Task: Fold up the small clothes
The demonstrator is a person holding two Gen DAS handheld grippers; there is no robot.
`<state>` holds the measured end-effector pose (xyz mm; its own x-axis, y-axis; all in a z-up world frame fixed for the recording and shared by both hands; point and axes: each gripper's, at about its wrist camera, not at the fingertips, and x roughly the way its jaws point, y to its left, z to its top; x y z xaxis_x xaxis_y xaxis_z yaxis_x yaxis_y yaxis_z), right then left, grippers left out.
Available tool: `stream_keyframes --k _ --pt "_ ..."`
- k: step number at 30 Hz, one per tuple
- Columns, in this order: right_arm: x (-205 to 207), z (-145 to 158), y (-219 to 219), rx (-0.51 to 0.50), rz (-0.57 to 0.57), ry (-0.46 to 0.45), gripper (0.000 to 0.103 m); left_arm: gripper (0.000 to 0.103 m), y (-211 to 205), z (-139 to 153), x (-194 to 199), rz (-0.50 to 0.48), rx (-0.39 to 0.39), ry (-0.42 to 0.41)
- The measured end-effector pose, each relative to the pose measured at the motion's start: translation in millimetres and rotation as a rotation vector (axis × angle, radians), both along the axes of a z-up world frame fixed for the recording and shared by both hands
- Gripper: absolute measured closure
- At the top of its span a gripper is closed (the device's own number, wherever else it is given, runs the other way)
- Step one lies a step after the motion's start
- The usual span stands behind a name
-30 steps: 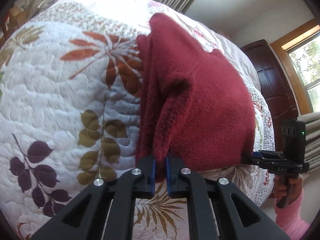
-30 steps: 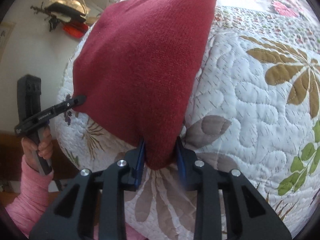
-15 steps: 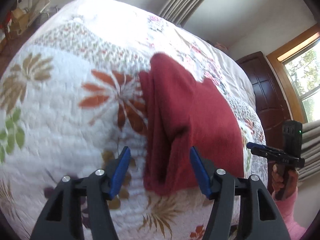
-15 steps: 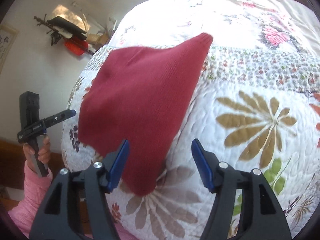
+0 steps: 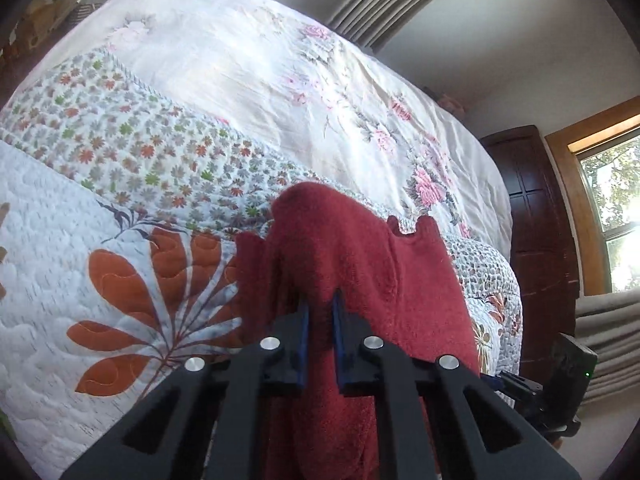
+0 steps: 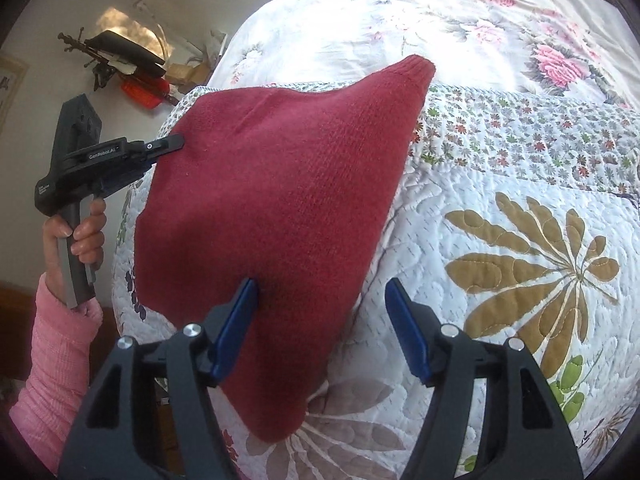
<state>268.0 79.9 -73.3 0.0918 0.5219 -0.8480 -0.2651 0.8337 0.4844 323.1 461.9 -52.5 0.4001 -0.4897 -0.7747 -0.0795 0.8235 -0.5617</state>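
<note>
A dark red knitted garment (image 5: pixel 360 264) (image 6: pixel 280 184) lies folded on a floral quilted bed (image 5: pixel 120 200) (image 6: pixel 520 208). In the left wrist view my left gripper (image 5: pixel 320 298) is shut on a raised fold of the garment, the red cloth pinched between its blue pads. From the right wrist view the left gripper (image 6: pixel 178 141) bites the garment's left edge. My right gripper (image 6: pixel 321 282) is open just above the garment's near end; one finger (image 6: pixel 236 324) is over the cloth, the other (image 6: pixel 408 332) over the quilt. Only the tip of the right gripper (image 5: pixel 496 380) shows at the lower right.
A hand in a pink sleeve (image 6: pixel 60 340) holds the left gripper's handle beside the bed. A dark wooden door (image 5: pixel 536 220) and a window (image 5: pixel 612 208) stand past the bed's far side. Clutter (image 6: pixel 120 60) sits by the wall at the left.
Both grippers let go of the garment's near edge and opened. The left one has since moved forward and shut on a fold higher up; the right has stayed open.
</note>
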Motion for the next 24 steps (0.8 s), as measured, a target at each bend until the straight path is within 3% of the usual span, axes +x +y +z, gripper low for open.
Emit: stream_keyframes --k 2,4,6,8,10,12,15,19,24 --pt "0.3 0.1 1.6 0.001 0.003 -0.006 0.037 0.094 6.4 0.8 -5.4 0.021 0.007 -0.024" --pt "1.3 -1.1 5.2 0.003 0.010 -0.006 0.037 0.094 12.4 -17.1 -5.9 0.030 0.024 0.017" --pt "2.4 -2.8 8.0 -0.003 0.013 -0.005 0.037 0.093 15.3 -34.9 -5.8 0.029 -0.008 0.050" --pt "3.7 -2.8 8.7 0.001 0.014 0.002 0.036 0.090 15.4 -30.0 -8.5 0.022 -0.037 0.027" --pt "5.4 0.1 6.9 0.010 0.012 0.001 0.036 0.082 17.1 -19.3 -13.7 0.013 -0.076 0.019" --pt "8.0 4.8 2.4 0.029 0.000 -0.004 0.034 0.060 20.0 -8.3 -23.2 0.005 -0.135 0.006" --pt "13.4 10.0 -3.3 0.052 -0.016 -0.004 0.033 0.048 18.7 -1.7 -36.8 -0.034 -0.162 0.000" --pt "19.9 12.0 -1.9 0.029 -0.018 -0.017 0.031 0.048 9.6 -16.9 -43.9 -0.084 -0.149 0.047" --pt "22.2 4.3 4.2 0.037 -0.006 0.006 0.029 0.046 -1.5 -34.8 -37.1 -0.107 -0.193 0.082"
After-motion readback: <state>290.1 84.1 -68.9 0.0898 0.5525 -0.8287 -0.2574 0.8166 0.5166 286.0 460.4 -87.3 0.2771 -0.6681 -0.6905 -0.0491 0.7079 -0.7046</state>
